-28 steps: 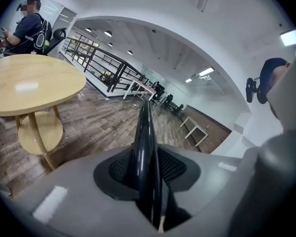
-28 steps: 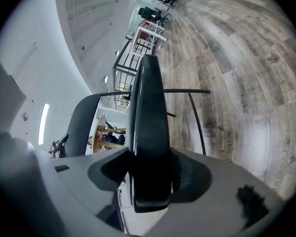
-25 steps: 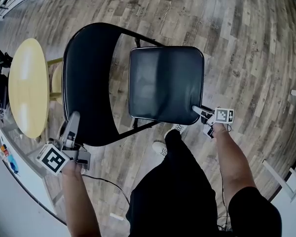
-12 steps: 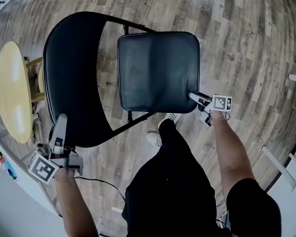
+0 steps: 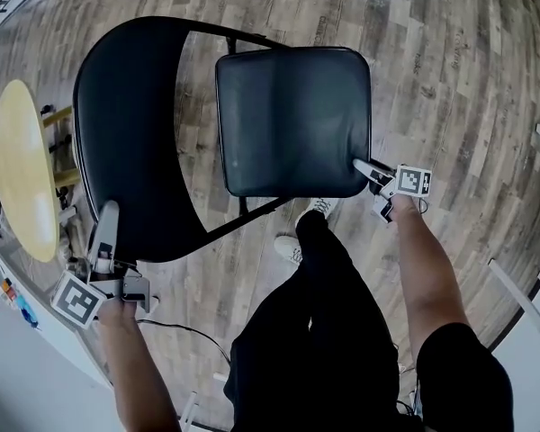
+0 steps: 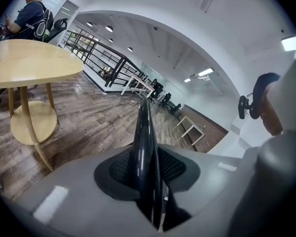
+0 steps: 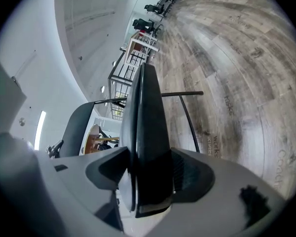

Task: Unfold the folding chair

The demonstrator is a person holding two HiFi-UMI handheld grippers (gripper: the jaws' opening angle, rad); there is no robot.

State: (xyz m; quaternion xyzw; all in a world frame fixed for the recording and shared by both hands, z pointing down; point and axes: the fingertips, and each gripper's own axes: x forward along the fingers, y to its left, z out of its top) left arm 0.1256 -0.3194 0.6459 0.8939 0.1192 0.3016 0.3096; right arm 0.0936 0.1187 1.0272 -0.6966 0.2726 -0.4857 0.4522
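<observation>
Chair work, seen from above: the black folding chair stands on the wood-plank floor and fills the upper middle of the head view. Its seat is at centre and its curved backrest is to the left. My left hand-held gripper, at lower left, is clamped on the backrest's thin edge; in the left gripper view I see both pads tight against it. My right hand-held gripper has the seat's lower right corner between its jaws. They are opening, though I read both pads touching the padded edge. A round yellow table sits at the left edge.
</observation>
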